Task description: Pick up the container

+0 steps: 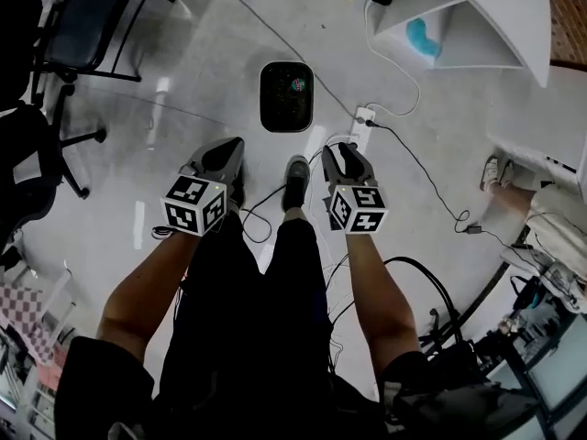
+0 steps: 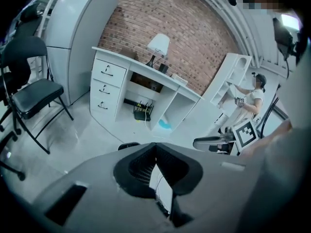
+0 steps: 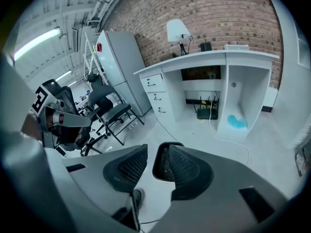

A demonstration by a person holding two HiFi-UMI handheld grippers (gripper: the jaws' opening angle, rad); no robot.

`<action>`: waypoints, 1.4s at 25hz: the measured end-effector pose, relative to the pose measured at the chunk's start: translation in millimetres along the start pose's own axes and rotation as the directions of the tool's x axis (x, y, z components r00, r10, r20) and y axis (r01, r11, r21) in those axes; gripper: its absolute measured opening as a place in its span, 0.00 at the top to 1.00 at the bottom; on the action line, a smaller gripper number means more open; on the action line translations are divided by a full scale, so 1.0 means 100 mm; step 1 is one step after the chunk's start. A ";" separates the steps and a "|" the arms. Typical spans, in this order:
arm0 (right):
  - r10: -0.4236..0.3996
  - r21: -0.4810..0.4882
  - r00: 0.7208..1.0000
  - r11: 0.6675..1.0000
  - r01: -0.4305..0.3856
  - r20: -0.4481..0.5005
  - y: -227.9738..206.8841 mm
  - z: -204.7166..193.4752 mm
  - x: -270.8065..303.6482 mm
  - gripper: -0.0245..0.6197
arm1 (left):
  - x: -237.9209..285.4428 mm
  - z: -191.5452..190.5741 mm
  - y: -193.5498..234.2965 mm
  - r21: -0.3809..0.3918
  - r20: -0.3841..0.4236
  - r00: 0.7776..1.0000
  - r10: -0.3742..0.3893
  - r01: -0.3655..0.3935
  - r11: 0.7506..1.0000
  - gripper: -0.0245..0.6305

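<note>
The container [image 1: 286, 96] is a black, rounded-rectangular tub standing on the pale floor ahead of my feet. Both grippers hang above the floor, short of it. My left gripper [image 1: 226, 152] sits to its lower left with the jaws touching at the tips and nothing between them. Only the container's dark rim [image 2: 129, 145] peeks over the left gripper [image 2: 155, 147] in the left gripper view. My right gripper [image 1: 341, 154] is to its lower right and stands open. In the right gripper view the container [image 3: 163, 163] shows through the gap of the right gripper [image 3: 158, 152], well beyond the pads.
A power strip [image 1: 363, 117] with trailing cables lies right of the container. A white desk [image 1: 477, 26] stands at the back right, a folding chair [image 1: 87, 21] and an office chair [image 1: 32, 154] at the left. Another person's shoe [image 1: 493, 170] is at the right.
</note>
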State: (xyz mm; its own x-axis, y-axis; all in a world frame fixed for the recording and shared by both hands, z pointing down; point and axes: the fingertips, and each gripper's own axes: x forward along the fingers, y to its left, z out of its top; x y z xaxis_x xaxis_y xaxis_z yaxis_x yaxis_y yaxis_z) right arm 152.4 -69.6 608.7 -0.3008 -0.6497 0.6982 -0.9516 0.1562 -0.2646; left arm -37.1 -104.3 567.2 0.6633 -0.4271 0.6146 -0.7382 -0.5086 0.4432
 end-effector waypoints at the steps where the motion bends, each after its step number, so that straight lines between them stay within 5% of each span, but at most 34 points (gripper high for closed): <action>1: -0.002 0.000 1.000 1.000 0.002 -0.021 -0.08 -0.10 0.11 0.80 | 0.12 -0.07 0.08 -0.015 -0.003 1.000 0.017 -0.017 1.000 0.95; 12: -0.027 0.014 0.980 0.999 0.030 -0.195 -0.71 -1.09 1.02 0.78 | 1.17 -0.94 0.78 -0.122 -0.071 0.982 0.174 -0.182 0.976 0.95; 15: -0.036 0.016 0.977 0.999 0.040 -0.210 -0.81 -1.24 1.27 0.78 | 1.39 -1.15 0.96 -0.117 -0.103 0.972 0.209 -0.221 0.968 0.86; 18: -0.051 0.033 0.976 0.998 0.059 -0.213 -0.92 -1.37 1.51 0.78 | 1.62 -1.42 1.10 -0.153 -0.151 0.968 0.200 -0.223 0.963 0.74; 28: -0.065 0.013 0.973 0.998 0.069 -0.219 -1.21 -1.76 2.33 0.78 | 2.46 -2.01 1.55 -0.194 -0.227 0.952 0.207 -0.252 0.948 0.71; 35: -0.062 0.018 0.975 0.998 0.067 -0.212 -1.33 -1.89 2.77 0.77 | 2.96 -2.21 1.77 -0.133 -0.271 0.944 0.189 -0.231 0.964 0.69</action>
State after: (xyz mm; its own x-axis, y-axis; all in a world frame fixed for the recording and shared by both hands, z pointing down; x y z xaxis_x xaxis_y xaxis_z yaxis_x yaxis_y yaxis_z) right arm 183.8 -130.2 963.0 -0.2478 -0.4857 0.8383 -0.9684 0.0990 -0.2289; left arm 1.5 -155.6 972.2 0.4532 -0.2962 0.8408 -0.8811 -0.2918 0.3722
